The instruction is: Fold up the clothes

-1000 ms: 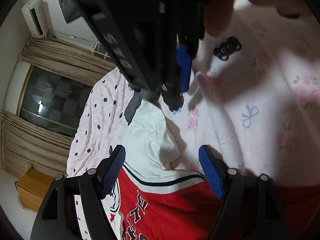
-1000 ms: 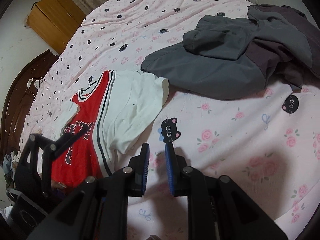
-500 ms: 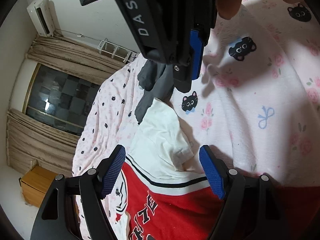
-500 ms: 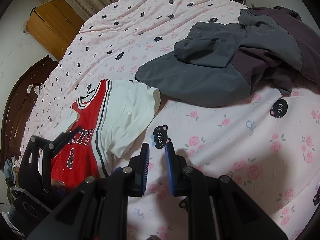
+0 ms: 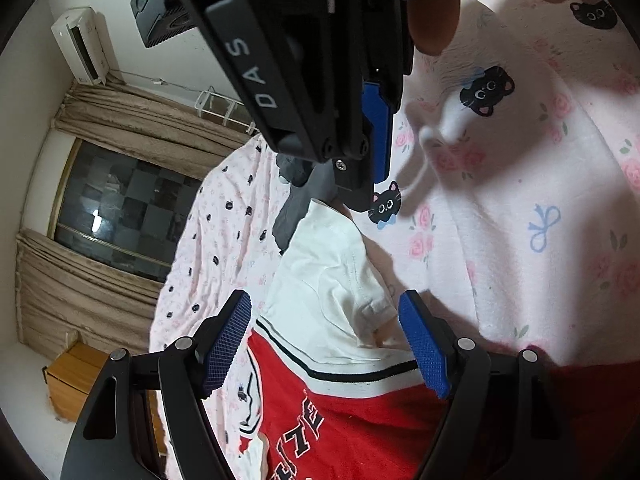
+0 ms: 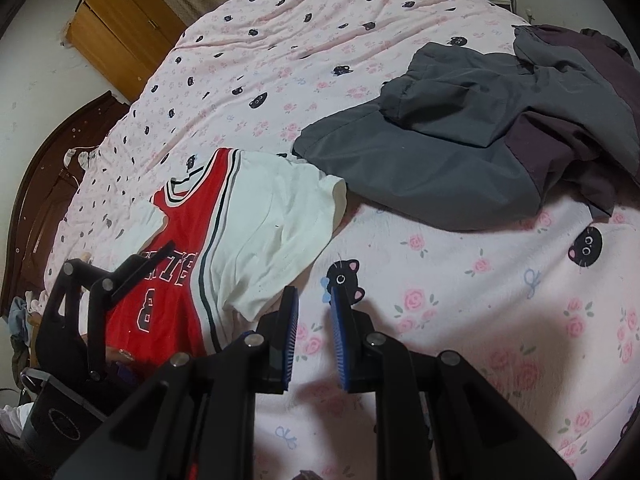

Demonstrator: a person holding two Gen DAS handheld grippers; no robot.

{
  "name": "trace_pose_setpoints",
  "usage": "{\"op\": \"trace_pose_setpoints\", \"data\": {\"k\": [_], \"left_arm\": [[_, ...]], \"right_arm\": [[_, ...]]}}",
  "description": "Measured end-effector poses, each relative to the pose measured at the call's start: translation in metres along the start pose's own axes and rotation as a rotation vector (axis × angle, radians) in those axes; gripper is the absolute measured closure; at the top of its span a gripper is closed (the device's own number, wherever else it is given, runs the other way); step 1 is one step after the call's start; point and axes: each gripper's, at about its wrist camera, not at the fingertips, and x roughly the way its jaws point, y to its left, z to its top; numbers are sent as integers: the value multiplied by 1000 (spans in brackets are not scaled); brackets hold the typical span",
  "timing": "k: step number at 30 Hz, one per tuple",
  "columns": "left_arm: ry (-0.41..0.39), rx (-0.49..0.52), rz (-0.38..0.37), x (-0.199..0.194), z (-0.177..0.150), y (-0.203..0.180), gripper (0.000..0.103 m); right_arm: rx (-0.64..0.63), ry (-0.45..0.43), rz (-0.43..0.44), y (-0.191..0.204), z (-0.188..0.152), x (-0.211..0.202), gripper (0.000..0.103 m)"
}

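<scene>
A red and white jersey (image 6: 224, 240) with the number 8 lies flat on the pink bed sheet (image 6: 480, 320). My left gripper (image 5: 326, 344) is open just above the jersey (image 5: 332, 304), where its red body meets the white sleeve, with nothing between the pads. It also shows in the right wrist view, where the left gripper (image 6: 132, 264) hovers over the red part. My right gripper (image 6: 315, 336) hangs over bare sheet beside the white sleeve. Its jaws are a narrow gap apart and hold nothing. In the left wrist view a hand holds the right gripper (image 5: 372, 160) above.
A heap of grey and dark purple clothes (image 6: 460, 148) lies on the bed beyond the jersey. A wooden cabinet (image 6: 120, 32) and a dark headboard (image 6: 48, 184) stand past the bed's far side. A curtained window (image 5: 120, 208) and an air conditioner (image 5: 82, 44) are on the wall.
Both views have shifted only slightly. The right gripper's body fills more of the left wrist view's top. The jersey and both jaw gaps look the same.
</scene>
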Motion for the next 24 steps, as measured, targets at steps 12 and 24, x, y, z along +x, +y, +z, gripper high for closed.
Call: {"op": "trace_pose_setpoints", "data": {"k": [12,24], "left_arm": [[13,-24,-131,19,-2,5,32],[19,-40,-181,16,-5,-9,90]], "right_arm": [[5,17,-11,-1,2,10,71],[43,0,-6,-7,8,12,71]]}}
